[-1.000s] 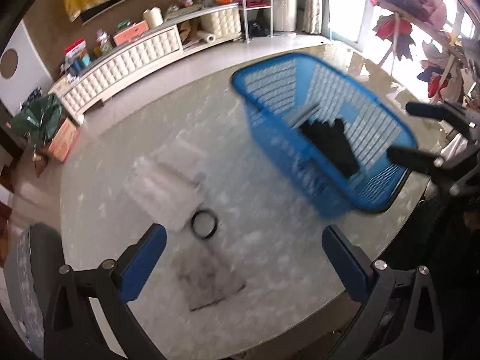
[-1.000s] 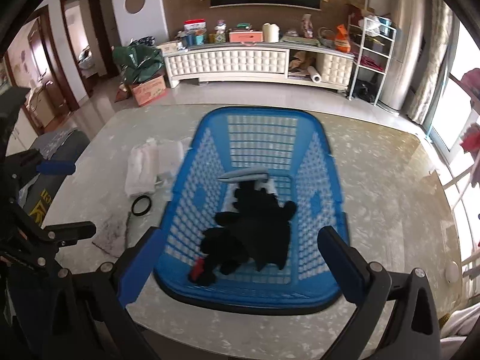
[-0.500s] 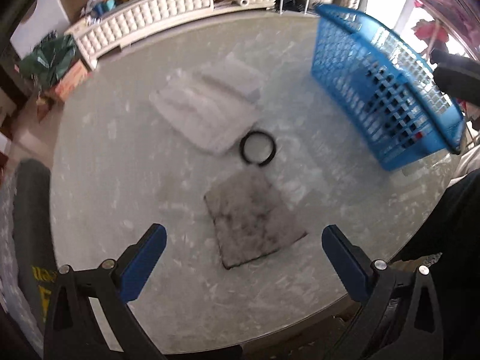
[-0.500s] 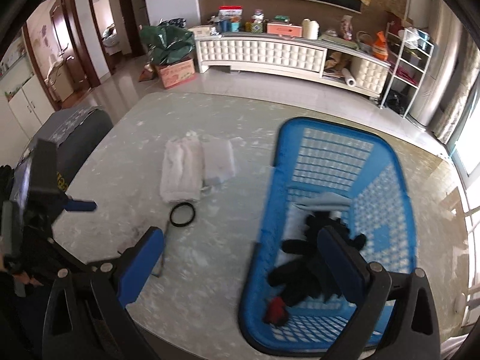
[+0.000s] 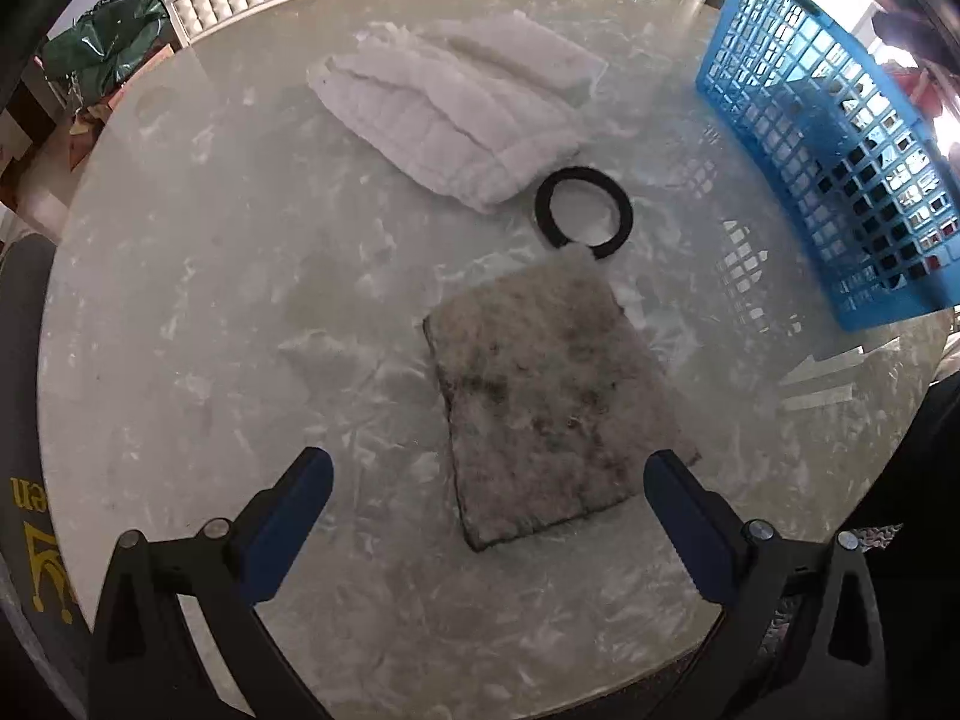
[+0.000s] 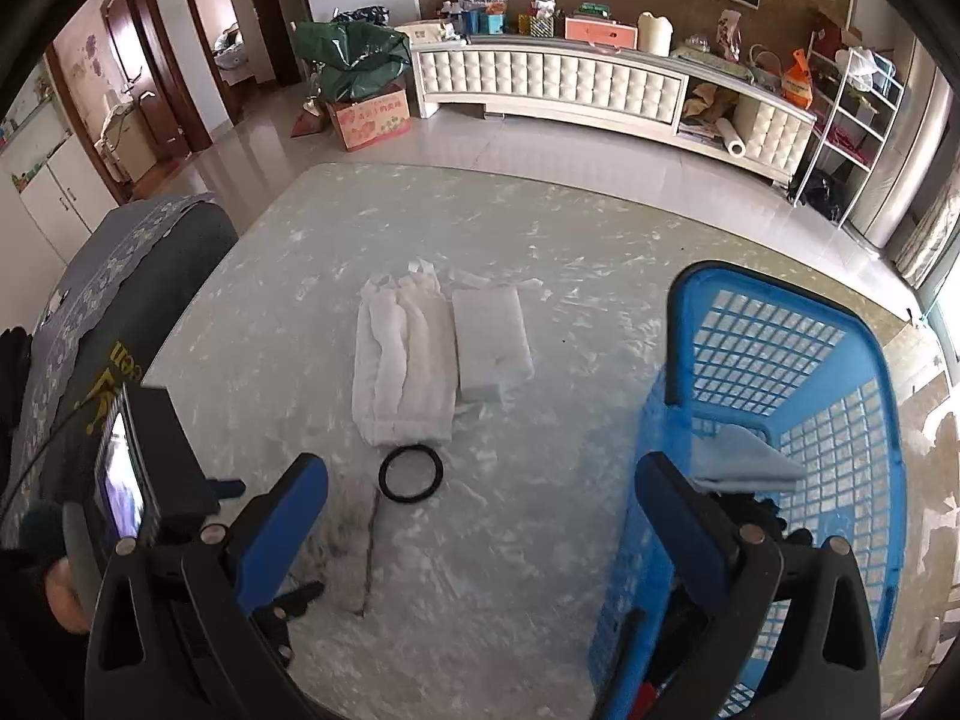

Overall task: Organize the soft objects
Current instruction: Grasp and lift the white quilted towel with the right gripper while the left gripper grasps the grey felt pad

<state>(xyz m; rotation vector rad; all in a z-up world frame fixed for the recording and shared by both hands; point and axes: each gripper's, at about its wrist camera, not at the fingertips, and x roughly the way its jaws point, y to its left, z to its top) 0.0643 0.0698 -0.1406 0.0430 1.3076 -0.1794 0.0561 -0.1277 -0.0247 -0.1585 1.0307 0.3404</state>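
A grey mottled cloth pad (image 5: pixel 540 402) lies flat on the marble table, just beyond my open, empty left gripper (image 5: pixel 489 480). A black ring (image 5: pixel 583 211) (image 6: pixel 411 474) lies past it. Behind it lie a white quilted cloth (image 5: pixel 444 120) (image 6: pixel 402 372) and a white folded towel (image 5: pixel 522 51) (image 6: pixel 492 348). The blue basket (image 5: pixel 828 138) (image 6: pixel 828 420) stands at the right, holding a light blue cloth (image 6: pixel 744 462) and dark items. My right gripper (image 6: pixel 480 516) is open and empty, above the table beside the basket's left wall.
The round marble table (image 5: pixel 210 300) ends close to me. A dark chair back (image 6: pixel 120 276) stands at the left edge. The left gripper's body with its screen (image 6: pixel 132 480) shows in the right wrist view. A white sideboard (image 6: pixel 552 84) stands across the room.
The left gripper has swung left from the basket and come down toward the grey pad. The right gripper has moved left, from over the basket to over the table.
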